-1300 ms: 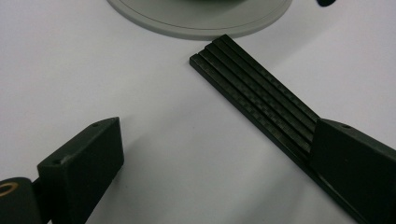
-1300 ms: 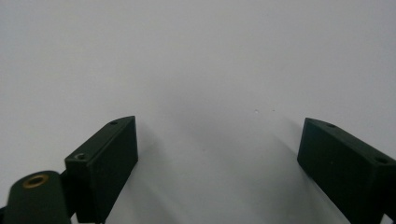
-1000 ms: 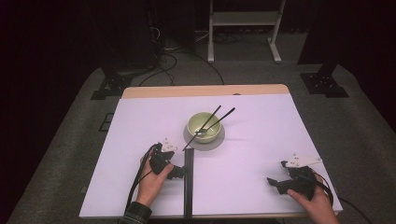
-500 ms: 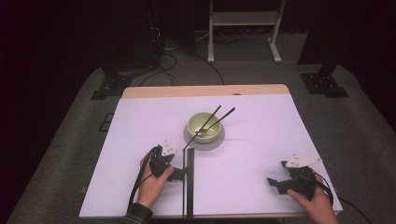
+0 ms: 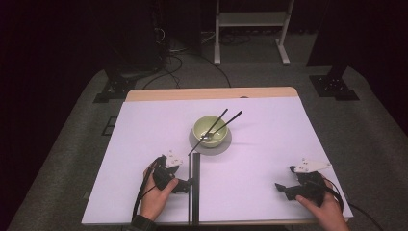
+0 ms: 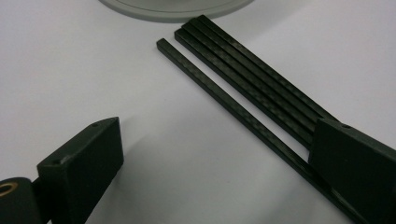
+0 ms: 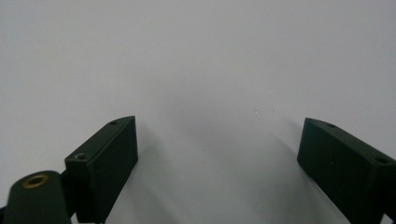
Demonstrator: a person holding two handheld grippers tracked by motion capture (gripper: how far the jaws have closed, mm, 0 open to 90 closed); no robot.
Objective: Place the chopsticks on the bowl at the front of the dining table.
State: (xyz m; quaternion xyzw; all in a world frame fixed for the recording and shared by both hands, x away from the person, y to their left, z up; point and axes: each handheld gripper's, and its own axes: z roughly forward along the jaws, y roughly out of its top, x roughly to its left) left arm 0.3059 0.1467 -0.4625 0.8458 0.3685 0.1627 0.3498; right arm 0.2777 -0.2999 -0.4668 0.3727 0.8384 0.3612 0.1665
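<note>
Left gripper (image 5: 185, 184) at 7 o'clock on the white table (image 5: 144, 130), jaws spread, grasping nothing; one jaw lies over the black rods (image 6: 243, 88). The rods lie flat in a bundle at 6 o'clock, far ends touching the grey saucer (image 5: 226, 143). Green bowl (image 5: 210, 130) on that saucer at centre, two chopsticks (image 5: 226, 120) leaning out toward 1 o'clock. Right gripper (image 5: 284, 188) at 5 o'clock, jaws spread wide, empty, over bare table.
</note>
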